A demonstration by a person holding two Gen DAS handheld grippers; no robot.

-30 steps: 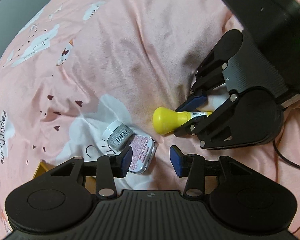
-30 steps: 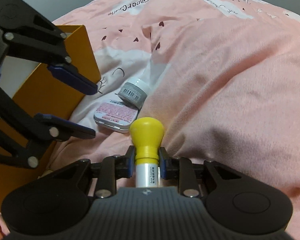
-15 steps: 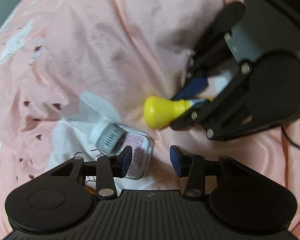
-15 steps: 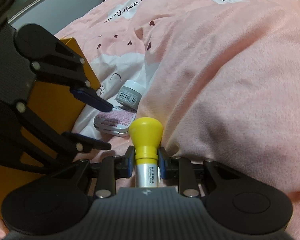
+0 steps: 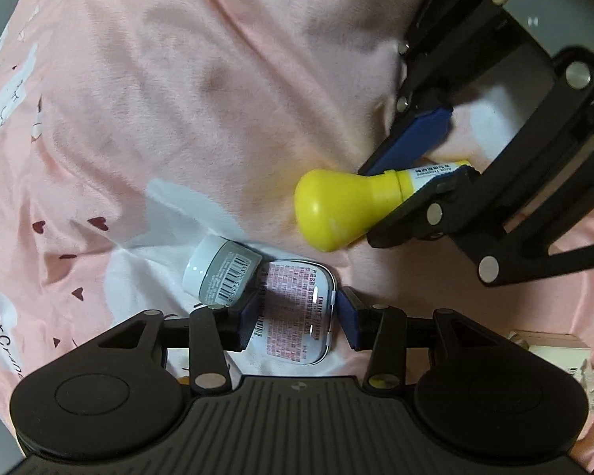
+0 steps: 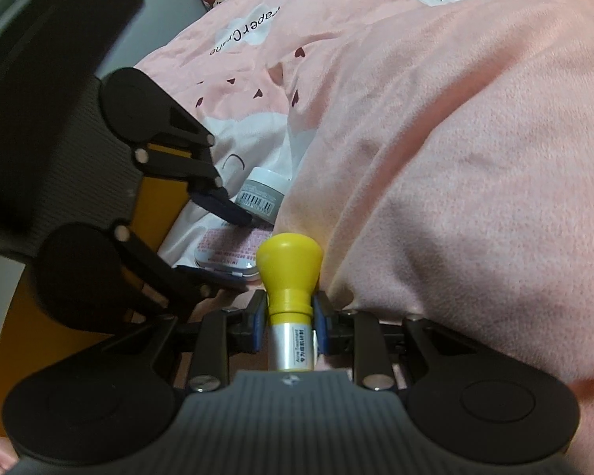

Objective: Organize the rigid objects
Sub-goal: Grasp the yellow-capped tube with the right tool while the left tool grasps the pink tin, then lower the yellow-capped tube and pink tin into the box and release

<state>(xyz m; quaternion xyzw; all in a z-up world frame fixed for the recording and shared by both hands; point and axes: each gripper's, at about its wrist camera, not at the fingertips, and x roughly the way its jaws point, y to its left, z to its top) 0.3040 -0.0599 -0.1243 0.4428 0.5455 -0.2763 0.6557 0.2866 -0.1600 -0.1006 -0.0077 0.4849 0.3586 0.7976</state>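
Tube (image 6: 290,332): silver body, yellow cap. Jar (image 5: 221,269): grey, white lid, barcode. Tin (image 5: 293,312): white, pink print. Bedcover (image 5: 158,79): pink, white clouds, dark hearts. Box (image 6: 154,206): orange

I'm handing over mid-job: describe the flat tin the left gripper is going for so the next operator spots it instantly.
On the pink bedspread, look at its white cloud patch just ahead of the left gripper, whose open fingers straddle the tin. It lies flat, rounded-rectangular, white-rimmed with a pink printed lid, unlike the small grey barcoded jar touching it or the yellow-capped tube in the right gripper.
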